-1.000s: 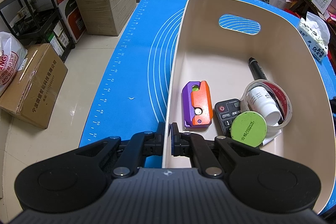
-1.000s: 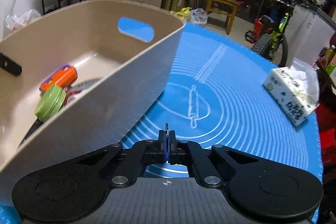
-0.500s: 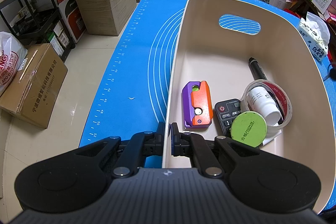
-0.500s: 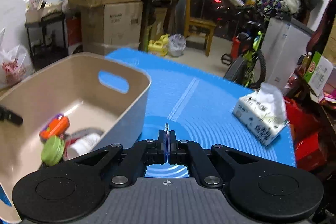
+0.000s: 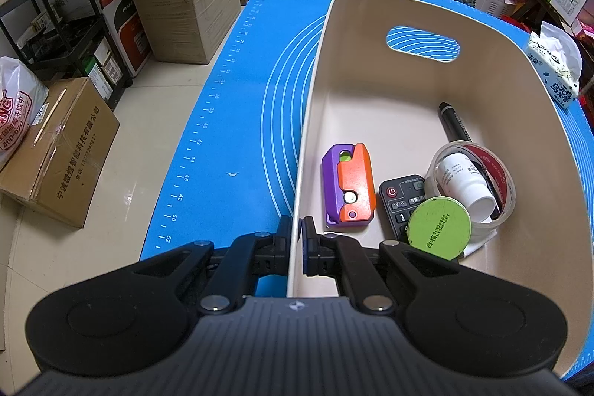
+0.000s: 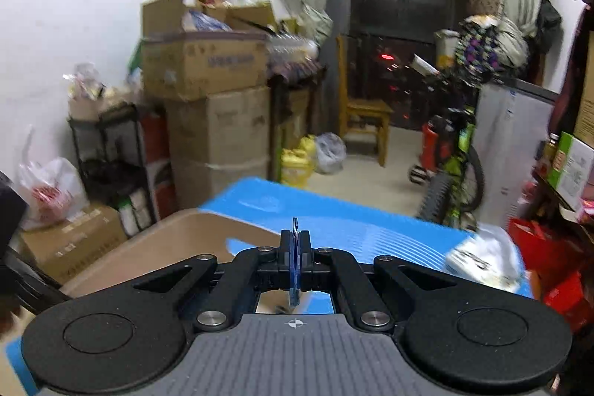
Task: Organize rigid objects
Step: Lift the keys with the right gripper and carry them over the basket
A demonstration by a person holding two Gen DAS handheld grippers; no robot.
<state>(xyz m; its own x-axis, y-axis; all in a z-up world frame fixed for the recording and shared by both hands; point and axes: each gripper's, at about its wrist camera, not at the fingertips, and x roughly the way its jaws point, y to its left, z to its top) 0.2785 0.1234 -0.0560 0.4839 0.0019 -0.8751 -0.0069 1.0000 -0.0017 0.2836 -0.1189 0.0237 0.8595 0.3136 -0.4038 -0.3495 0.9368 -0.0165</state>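
Only left wrist view shows the remote (image 5: pixel 402 201) inside basket (image 5: pixel 371 36).

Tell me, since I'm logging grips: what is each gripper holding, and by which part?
The left gripper is clamped on the beige bin, pinching its near left wall at the rim. The right gripper has its jaws shut on nothing.

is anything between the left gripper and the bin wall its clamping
Nothing visible. The left gripper is shut directly on the beige bin's near-left wall, one finger outside, one inside. The purple-and-orange toy lies just beyond the inner finger, apart from it.
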